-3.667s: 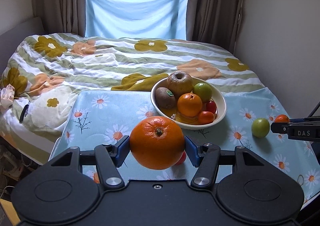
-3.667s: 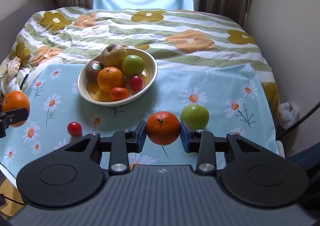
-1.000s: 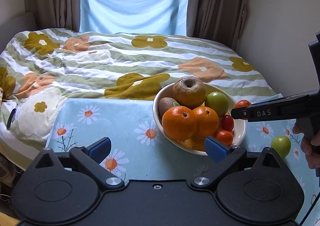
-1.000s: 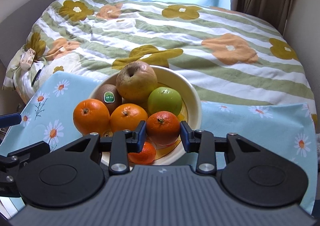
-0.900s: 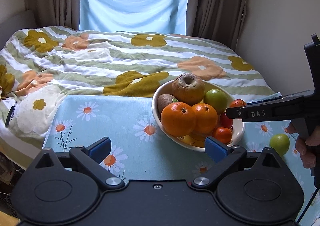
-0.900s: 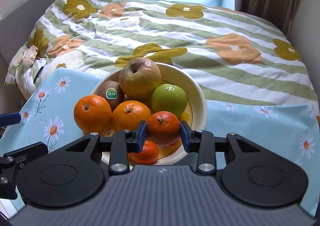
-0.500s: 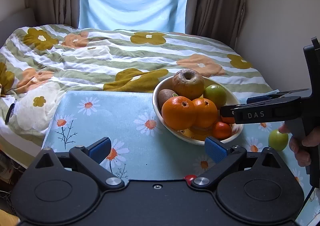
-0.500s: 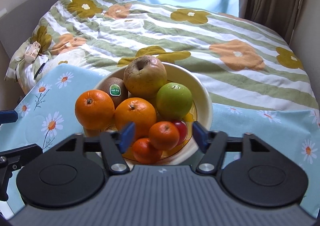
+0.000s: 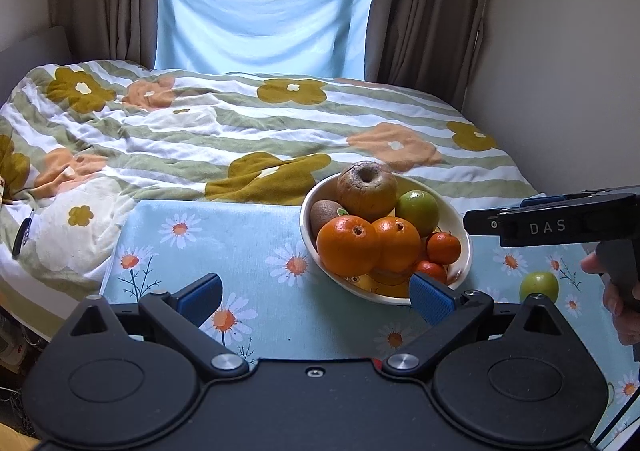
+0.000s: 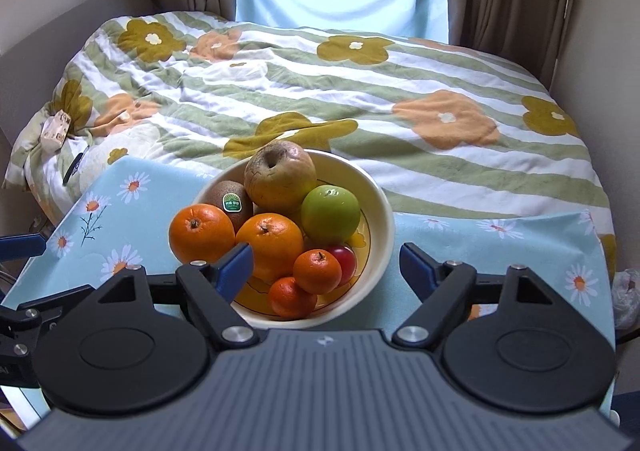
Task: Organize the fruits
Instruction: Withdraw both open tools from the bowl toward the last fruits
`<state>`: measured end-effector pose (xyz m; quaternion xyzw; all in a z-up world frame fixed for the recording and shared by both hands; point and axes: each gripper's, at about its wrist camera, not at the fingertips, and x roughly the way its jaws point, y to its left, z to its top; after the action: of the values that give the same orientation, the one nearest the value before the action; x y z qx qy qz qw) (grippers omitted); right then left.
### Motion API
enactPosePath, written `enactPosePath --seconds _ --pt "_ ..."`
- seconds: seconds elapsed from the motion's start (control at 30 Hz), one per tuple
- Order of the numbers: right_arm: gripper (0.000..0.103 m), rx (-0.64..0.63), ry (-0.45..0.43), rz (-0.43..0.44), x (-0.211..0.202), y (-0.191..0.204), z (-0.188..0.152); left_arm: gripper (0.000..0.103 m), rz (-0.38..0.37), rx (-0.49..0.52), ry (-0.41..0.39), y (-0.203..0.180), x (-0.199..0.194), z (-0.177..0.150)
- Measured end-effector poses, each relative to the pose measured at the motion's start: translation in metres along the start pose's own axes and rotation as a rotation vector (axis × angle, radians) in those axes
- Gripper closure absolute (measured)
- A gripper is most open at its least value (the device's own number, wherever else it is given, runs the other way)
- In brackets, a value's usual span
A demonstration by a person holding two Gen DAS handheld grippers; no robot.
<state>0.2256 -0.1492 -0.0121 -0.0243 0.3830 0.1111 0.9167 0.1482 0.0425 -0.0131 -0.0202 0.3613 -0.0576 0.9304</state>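
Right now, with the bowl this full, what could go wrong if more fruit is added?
The bowl is heaped, so the small mandarin that the right gripper, jaws just opened and empty, let go could roll if nudged. The large orange lies at the rim and might tip onto the cloth. A green apple waits outside; adding it may shift the pile.

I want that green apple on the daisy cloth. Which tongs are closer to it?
Right. The right tongs hang open just above the loose green apple; the left tongs sit open farther left, before the bowl.
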Motion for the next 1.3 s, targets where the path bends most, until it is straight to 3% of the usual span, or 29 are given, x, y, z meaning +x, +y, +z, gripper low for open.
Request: enactPosePath --seconds 0.13,0.33,0.83,1.07,1.3 --pt "0.002 0.024 -0.011 -0.019 -0.015 -0.004 -0.001 0.002 -0.006 0.012 -0.021 -0.003 -0.004 0.005" --pt "0.001 0.051 -0.015 -0.014 -0.036 -0.009 -0.008 0.002 0.007 0.024 -0.044 -0.013 -0.016 0.005" --pt "0.000 0.023 -0.068 0.027 -0.102 -0.024 -0.046 0.001 0.127 -0.017 -0.063 -0.052 -0.057 -0.033" --pt "0.000 0.013 -0.048 0.037 -0.110 -0.044 -0.069 0.001 0.147 -0.029 -0.048 -0.072 -0.059 -0.053" --pt "0.000 0.025 -0.014 0.003 -0.090 -0.077 -0.091 0.001 0.171 -0.023 -0.035 -0.086 -0.037 -0.072"
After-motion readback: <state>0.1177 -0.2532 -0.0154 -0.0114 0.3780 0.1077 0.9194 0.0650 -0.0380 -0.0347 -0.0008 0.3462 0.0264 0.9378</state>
